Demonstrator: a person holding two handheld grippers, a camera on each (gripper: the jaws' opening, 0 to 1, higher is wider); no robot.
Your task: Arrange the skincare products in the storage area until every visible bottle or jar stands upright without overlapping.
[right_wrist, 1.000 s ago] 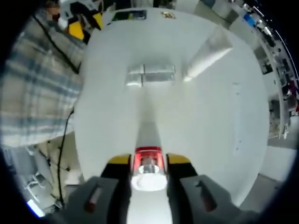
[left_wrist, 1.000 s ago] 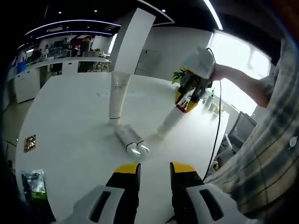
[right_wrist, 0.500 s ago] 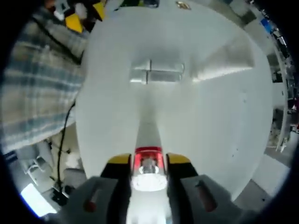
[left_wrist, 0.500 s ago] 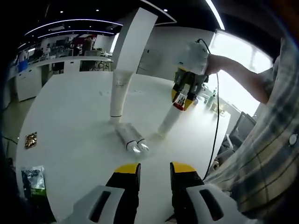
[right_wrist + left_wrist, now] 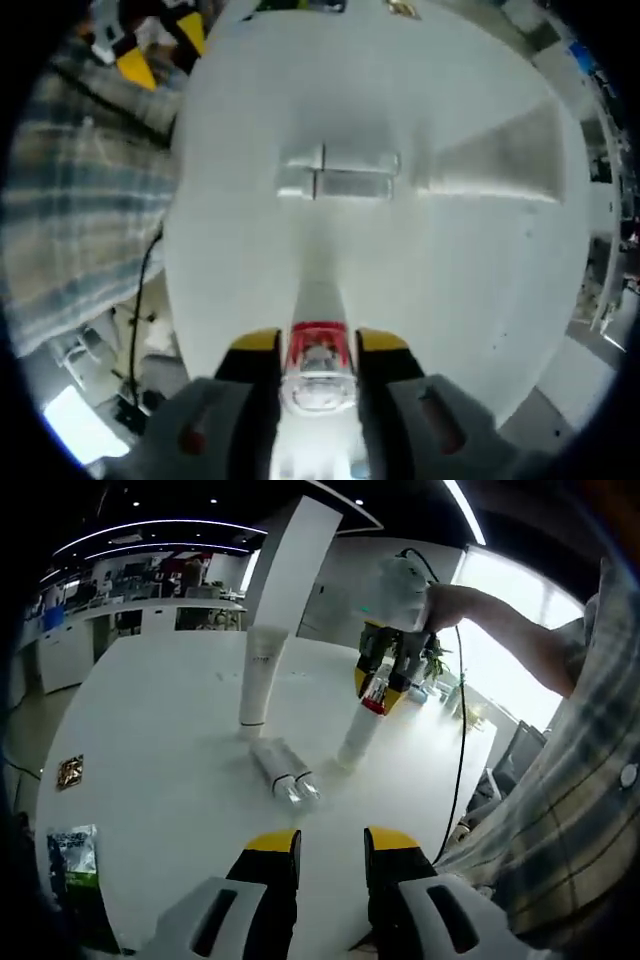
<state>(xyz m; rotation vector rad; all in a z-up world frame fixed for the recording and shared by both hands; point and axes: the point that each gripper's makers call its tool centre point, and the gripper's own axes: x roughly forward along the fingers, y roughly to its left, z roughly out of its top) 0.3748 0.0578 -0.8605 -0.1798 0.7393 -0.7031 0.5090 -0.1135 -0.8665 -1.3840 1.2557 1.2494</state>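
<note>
While clamped between the right gripper [image 5: 318, 345] jaws by its red-banded top, a white bottle [image 5: 362, 733] stands tilted with its base on the white table [image 5: 150, 780], just beside the lying silver tube [image 5: 283, 772] on the side toward the person's plaid sleeve [image 5: 560, 810]. Seen from the left gripper view as well: right gripper [image 5: 380, 685] gripping the bottle's upper end, arm reaching in from the window side. Left gripper [image 5: 330, 845] held low over the near table edge, jaws parted narrowly around nothing, short of the silver tube with bare tabletop between. Beyond the silver tube, a tall white tube [image 5: 259, 677] upright on its cap, near but apart from it. Same trio in the right gripper view: bottle [image 5: 320, 300] running up to the silver tube [image 5: 340, 175], tall tube [image 5: 495, 160] off to one side. Wide open tabletop on the far side of the silver tube and toward the gold wrapper [image 5: 68, 771] and green packet [image 5: 70, 855] near the table's rim. Table edge close past the bottle's base, cable [image 5: 462, 730] hanging there.
</note>
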